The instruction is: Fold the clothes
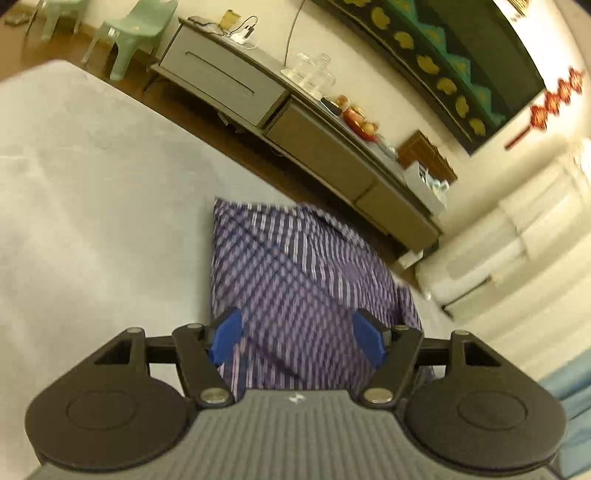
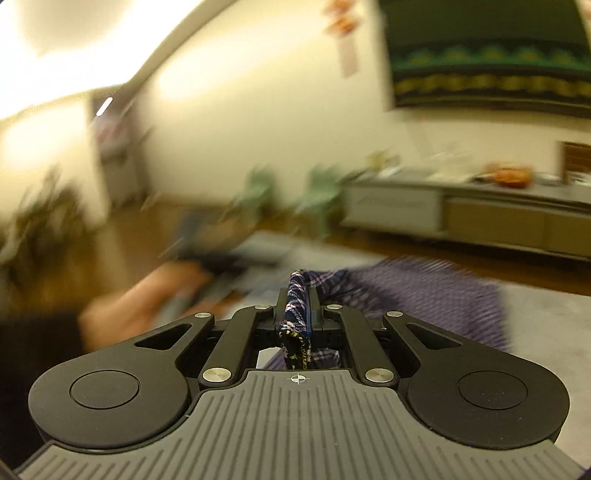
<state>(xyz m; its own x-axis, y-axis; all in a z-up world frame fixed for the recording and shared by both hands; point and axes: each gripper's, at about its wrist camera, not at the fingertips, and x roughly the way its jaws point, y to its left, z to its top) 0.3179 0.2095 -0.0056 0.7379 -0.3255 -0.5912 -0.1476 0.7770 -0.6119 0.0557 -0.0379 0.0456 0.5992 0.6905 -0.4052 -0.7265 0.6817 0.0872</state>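
Left gripper (image 1: pixel 297 338) spread wide, blue pads (image 1: pixel 226 338) well apart and holding nothing, poised over the near end of the purple striped garment (image 1: pixel 291 266). Garment lying on the pale grey table (image 1: pixel 92 221), running from the claw toward 1 o'clock, a diagonal fold line crossing its middle and its far end bunched near the table edge. Beyond that edge, from 11 to 2 o'clock, a long grey sideboard (image 1: pixel 229 79) against the wall, carrying glassware (image 1: pixel 312 72) and a plate of fruit (image 1: pixel 360 122); two green plastic chairs (image 1: pixel 136 33) at 11 o'clock.

Right gripper (image 2: pixel 297 306) pressed together, pinching a bunched edge of the same garment between its fingers, the cloth rising as a narrow dark ridge and hanging down behind the pinch. Rest of the fabric trailing off toward 2 o'clock over the grey surface. Right view heavily blurred: at 9 o'clock a skin-toned shape, possibly a person's forearm (image 2: pixel 147 299), too smeared to tell. Sideboard at 3 o'clock there, chairs at 12.
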